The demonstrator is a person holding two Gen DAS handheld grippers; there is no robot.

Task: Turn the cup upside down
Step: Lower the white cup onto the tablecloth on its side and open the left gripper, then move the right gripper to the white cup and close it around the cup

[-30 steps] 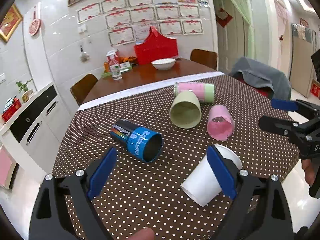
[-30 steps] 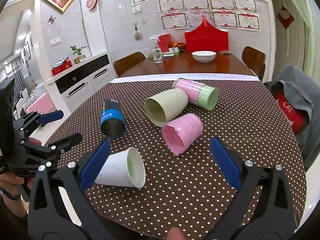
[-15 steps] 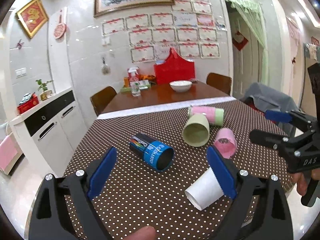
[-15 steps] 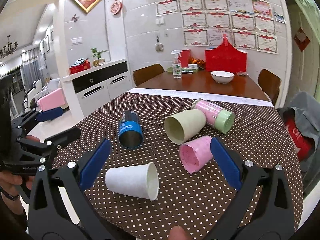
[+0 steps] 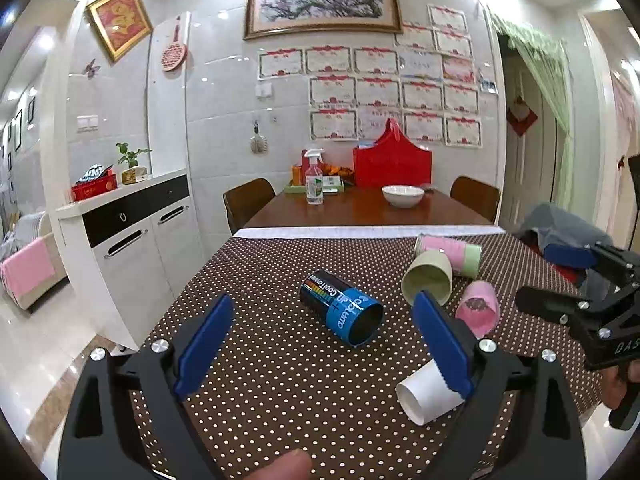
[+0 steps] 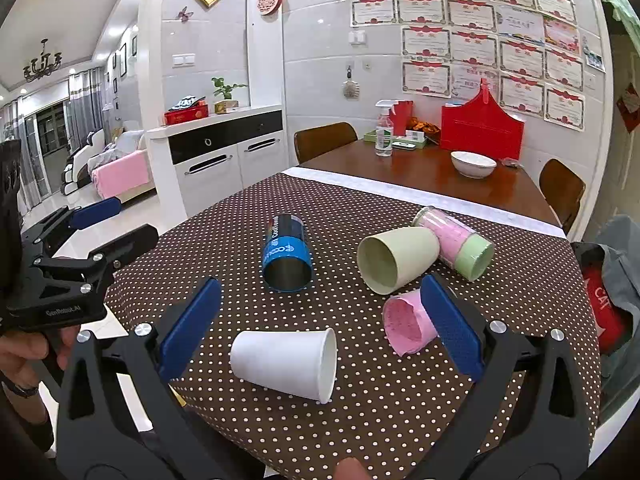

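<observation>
Hovering w/ right gripper (image 6: 316,330) wide open, holding nothing, framing white paper cup (image 6: 286,364) lying on its side, lower centre of frame on dotted surface (image 6: 520,288), prob. lining up a grasp; left gripper (image 5: 322,348) also gaping, empty.

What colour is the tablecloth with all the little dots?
The dotted tablecloth is dark brown with small white dots, and it shows best in the right wrist view.
</observation>
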